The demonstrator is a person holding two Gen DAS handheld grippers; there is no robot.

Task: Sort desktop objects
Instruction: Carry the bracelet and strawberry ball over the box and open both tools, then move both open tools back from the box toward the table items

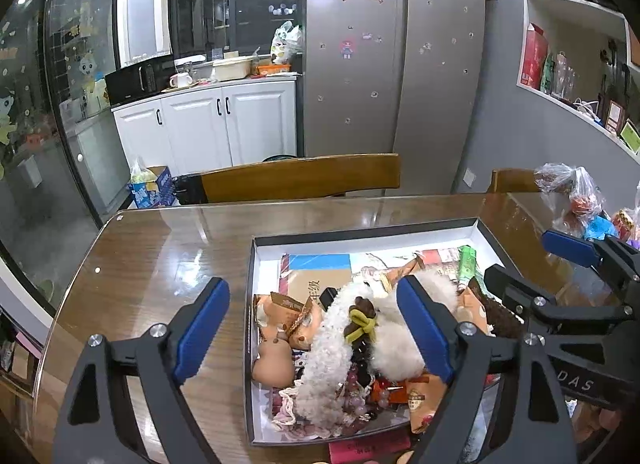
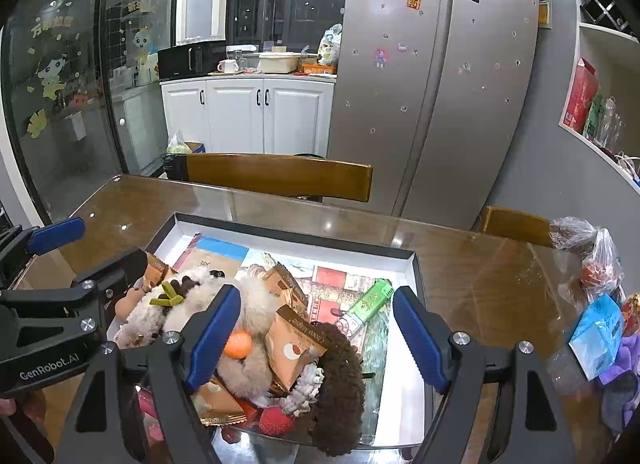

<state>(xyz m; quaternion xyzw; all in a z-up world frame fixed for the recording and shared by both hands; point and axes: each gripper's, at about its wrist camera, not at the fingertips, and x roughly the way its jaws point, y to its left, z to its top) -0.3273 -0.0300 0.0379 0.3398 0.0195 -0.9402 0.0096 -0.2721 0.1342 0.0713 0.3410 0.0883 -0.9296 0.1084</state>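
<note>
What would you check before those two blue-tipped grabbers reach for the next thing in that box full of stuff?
1. Left gripper open and holding nothing: ok.
2. Right gripper open and holding nothing: ok.
3. Box flat on the table, well in from the edges: ok.
4. A single item free to lift: not ok. The white fluffy band, snack packets and brown fuzzy piece lie heaped on each other.
5. Green tube reachable: ok, it lies apart from the heap.
6. Where sorted items should go: cannot tell.
</note>
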